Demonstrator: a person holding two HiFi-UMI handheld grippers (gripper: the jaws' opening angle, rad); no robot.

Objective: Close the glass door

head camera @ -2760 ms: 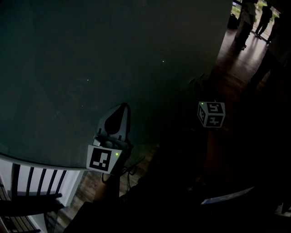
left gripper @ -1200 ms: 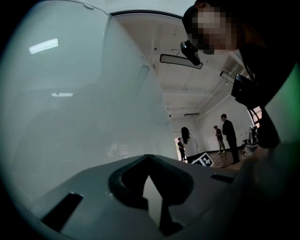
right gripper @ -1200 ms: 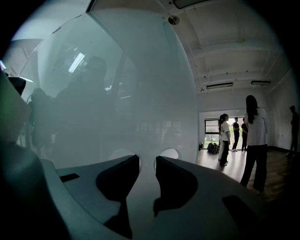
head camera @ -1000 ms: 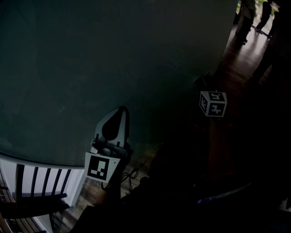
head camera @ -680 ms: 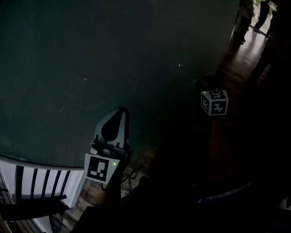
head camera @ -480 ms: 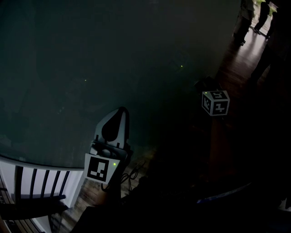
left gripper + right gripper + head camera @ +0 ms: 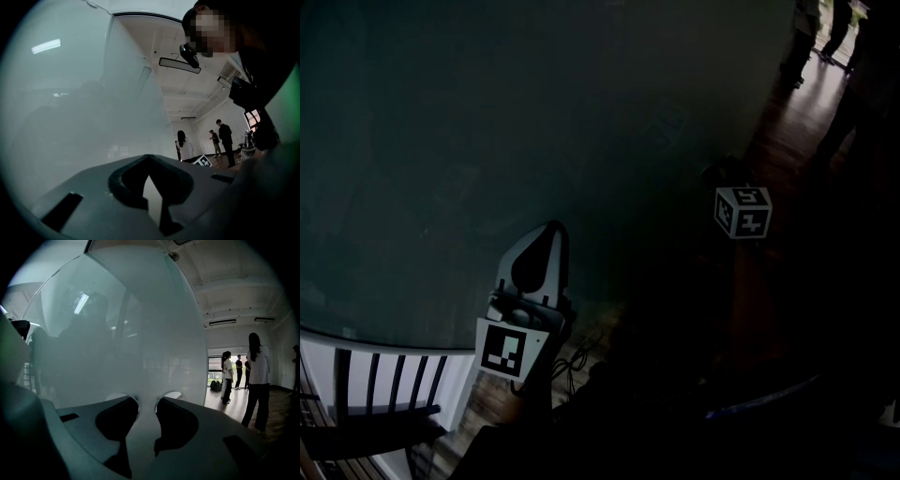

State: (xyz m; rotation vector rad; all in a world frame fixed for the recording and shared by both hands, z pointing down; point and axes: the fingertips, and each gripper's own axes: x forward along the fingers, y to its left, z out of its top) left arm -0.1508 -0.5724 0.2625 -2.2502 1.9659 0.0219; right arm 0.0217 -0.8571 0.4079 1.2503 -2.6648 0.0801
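Frosted glass door fills view ahead. Left gripper fingers together, tip near glass. Right gripper fingers apart, just closing slightly, nothing between. Likely risk: tips skid on smooth glass, push fails.

We counted two claws, the left claw and the right claw, two marker cubes, one glass door, one dark chair and three people standing far off.
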